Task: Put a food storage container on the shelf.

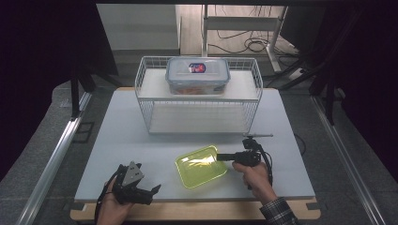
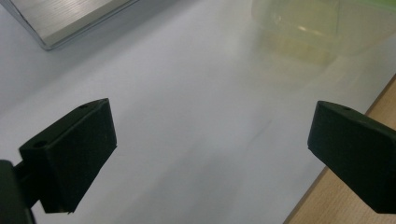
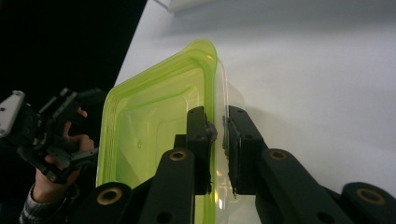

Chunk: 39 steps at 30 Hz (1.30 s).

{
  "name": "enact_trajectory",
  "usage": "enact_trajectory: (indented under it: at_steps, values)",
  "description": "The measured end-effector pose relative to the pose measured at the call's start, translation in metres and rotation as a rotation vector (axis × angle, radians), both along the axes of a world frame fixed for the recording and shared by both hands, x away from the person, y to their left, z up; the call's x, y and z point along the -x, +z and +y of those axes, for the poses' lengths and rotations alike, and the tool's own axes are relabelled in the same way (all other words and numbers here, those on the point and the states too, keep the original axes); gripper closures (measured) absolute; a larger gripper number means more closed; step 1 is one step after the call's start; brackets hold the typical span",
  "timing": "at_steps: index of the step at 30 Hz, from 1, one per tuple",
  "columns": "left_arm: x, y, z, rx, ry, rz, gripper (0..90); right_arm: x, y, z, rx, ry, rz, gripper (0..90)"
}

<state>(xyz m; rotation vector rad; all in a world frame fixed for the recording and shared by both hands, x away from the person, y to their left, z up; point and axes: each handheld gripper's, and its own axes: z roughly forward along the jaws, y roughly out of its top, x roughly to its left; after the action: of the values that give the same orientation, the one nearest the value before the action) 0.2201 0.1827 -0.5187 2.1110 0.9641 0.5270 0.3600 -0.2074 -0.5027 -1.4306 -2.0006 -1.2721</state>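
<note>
The table (image 1: 122,140) carries a wire rack (image 1: 199,96) beyond both tongs. A green tub (image 1: 201,166) lies between them; the right tongs (image 3: 218,140) are clenched on its rim. The left tongs (image 2: 210,154) gape, released, over bare tabletop.

The right tool (image 1: 220,156) lay level in the right hand (image 1: 253,176), pointing toward the person's left, its two black jaws drawn almost together — they gripped a thin edge between their pads (image 3: 208,135). A checked sleeve (image 1: 279,211) covered that forearm. The left tool (image 1: 152,192) rested low in the left hand (image 1: 110,206), near the person's edge of the tabletop, jaws spread wide apart — nothing between them. Its grey three-cornered plate (image 1: 133,172) faced up.
</note>
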Motion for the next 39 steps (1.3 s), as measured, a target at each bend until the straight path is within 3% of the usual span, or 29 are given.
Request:
enact_trajectory:
  at_steps: [13, 28, 39]
  values:
    - [-0.001, -0.002, 0.000, 0.017, -0.003, 0.012, 0.8, -0.003, 0.041, -0.009, -0.030, -0.014, -0.089, 80.1]
    - [-0.001, -0.002, 0.000, 0.021, -0.003, 0.012, 0.8, -0.008, 0.089, -0.015, -0.079, -0.033, -0.134, 80.2]
    - [-0.002, -0.003, 0.000, 0.013, -0.007, 0.017, 0.8, -0.017, 0.132, -0.019, -0.091, -0.065, -0.207, 80.2]
